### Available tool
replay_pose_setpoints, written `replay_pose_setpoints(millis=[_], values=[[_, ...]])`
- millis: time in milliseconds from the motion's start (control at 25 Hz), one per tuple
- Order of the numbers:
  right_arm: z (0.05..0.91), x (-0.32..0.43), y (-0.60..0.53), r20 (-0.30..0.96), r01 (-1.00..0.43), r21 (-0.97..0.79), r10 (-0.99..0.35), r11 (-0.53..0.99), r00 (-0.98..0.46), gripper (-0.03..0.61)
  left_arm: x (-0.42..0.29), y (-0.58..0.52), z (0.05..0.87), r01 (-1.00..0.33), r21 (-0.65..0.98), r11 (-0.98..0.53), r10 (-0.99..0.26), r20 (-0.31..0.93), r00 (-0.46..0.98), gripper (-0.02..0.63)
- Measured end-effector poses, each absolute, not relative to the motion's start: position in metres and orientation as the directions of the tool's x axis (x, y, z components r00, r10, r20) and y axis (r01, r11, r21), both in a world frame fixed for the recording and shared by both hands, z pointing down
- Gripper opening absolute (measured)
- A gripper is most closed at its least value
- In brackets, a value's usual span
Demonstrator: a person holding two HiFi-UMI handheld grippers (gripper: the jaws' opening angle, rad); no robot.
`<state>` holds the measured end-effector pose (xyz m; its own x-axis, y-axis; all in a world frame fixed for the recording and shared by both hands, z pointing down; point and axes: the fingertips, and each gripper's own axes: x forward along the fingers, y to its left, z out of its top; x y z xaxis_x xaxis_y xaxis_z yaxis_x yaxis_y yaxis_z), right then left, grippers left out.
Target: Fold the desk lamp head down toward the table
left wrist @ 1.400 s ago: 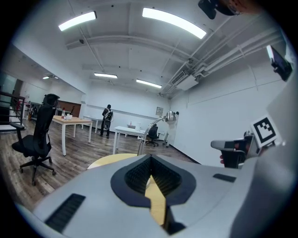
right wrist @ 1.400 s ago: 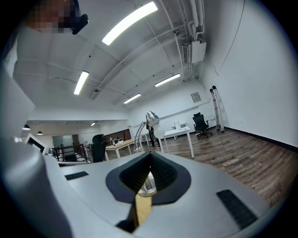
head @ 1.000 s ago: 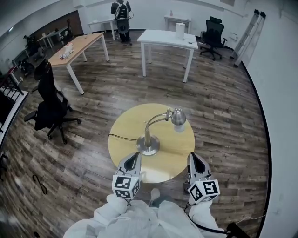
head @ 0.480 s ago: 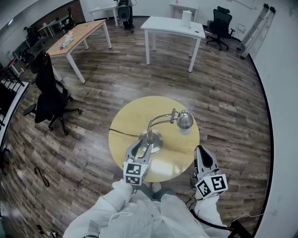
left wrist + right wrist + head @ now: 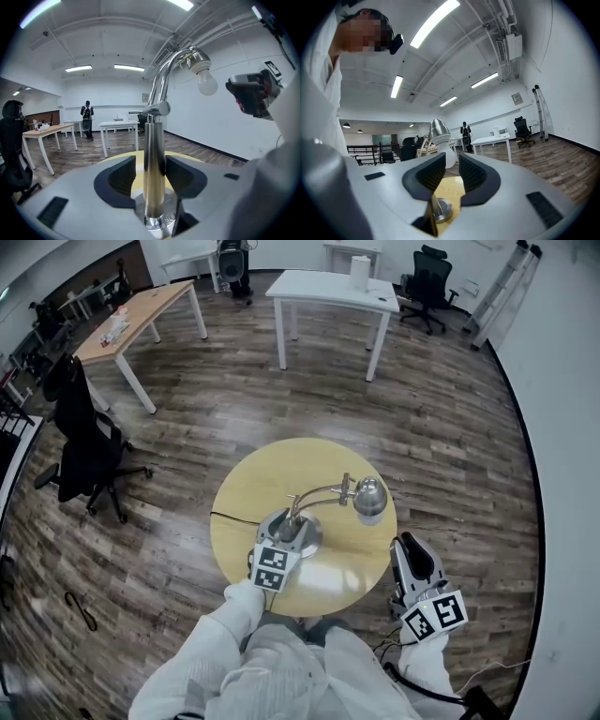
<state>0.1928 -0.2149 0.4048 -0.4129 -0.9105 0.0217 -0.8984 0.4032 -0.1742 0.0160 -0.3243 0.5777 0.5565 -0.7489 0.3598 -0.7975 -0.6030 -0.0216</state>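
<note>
The left gripper (image 5: 281, 524), its jaws just swung wide, straddles the desk lamp's (image 5: 319, 491) polished steel post (image 5: 153, 154) without clamping it, while the right gripper (image 5: 412, 551), jaws just parted slightly on nothing, hovers beside the round yellow table (image 5: 246, 488), near the lamp's chrome domed head (image 5: 369, 493), above dark plank flooring (image 5: 450, 427).

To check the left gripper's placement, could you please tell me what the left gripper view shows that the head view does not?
Only the left gripper view: the lamp's post stands between the left gripper's jaws, which have just been opening, with a gap beside it. Only the head view: the whole round table and the lamp's cord trailing left. Both: the curved neck and the lamp head, not yet folded down.
</note>
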Motion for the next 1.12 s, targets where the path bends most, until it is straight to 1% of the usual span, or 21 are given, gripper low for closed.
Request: replay_pose_setpoints(millis=[120, 240, 360, 480, 680, 840, 1040, 1120], values=[[0.389, 0.184, -0.221, 0.009, -0.856, -0.141, -0.864, 0.497, -0.503, 0.115, 0.020, -0.327, 0.582, -0.777, -0.011, -0.630, -0.728, 0.357, 0.585, 0.179], [0.373, 0.172, -0.229, 0.014, -0.783, -0.091, -0.785, 0.615, -0.619, 0.126, 0.021, -0.325, 0.585, -0.745, 0.011, -0.666, -0.695, 0.352, 0.627, 0.161], [0.356, 0.158, -0.242, 0.072, -0.688, -0.001, -0.686, 0.726, -0.724, 0.158, 0.024, -0.324, 0.586, -0.709, 0.017, -0.705, -0.658, 0.357, 0.663, 0.155], [0.339, 0.148, -0.255, 0.134, -0.600, 0.057, -0.601, 0.798, -0.788, 0.178, 0.027, -0.321, 0.587, -0.682, 0.009, -0.731, -0.630, 0.375, 0.680, 0.155], [0.343, 0.135, -0.270, 0.267, -0.487, 0.108, -0.497, 0.867, -0.826, 0.181, 0.023, -0.320, 0.597, -0.677, -0.001, -0.736, -0.622, 0.396, 0.676, 0.155], [0.343, 0.132, -0.272, 0.326, -0.442, 0.111, -0.453, 0.890, -0.830, 0.183, 0.021, -0.320, 0.600, -0.667, 0.009, -0.745, -0.605, 0.412, 0.681, 0.153], [0.346, 0.126, -0.275, 0.426, -0.375, 0.135, -0.395, 0.917, -0.814, 0.187, 0.022, -0.323, 0.597, -0.667, 0.030, -0.745, -0.601, 0.405, 0.689, 0.153], [0.347, 0.125, -0.277, 0.441, -0.370, 0.119, -0.383, 0.921, -0.812, 0.192, 0.021, -0.323, 0.600, -0.667, 0.032, -0.744, -0.600, 0.408, 0.688, 0.153]])
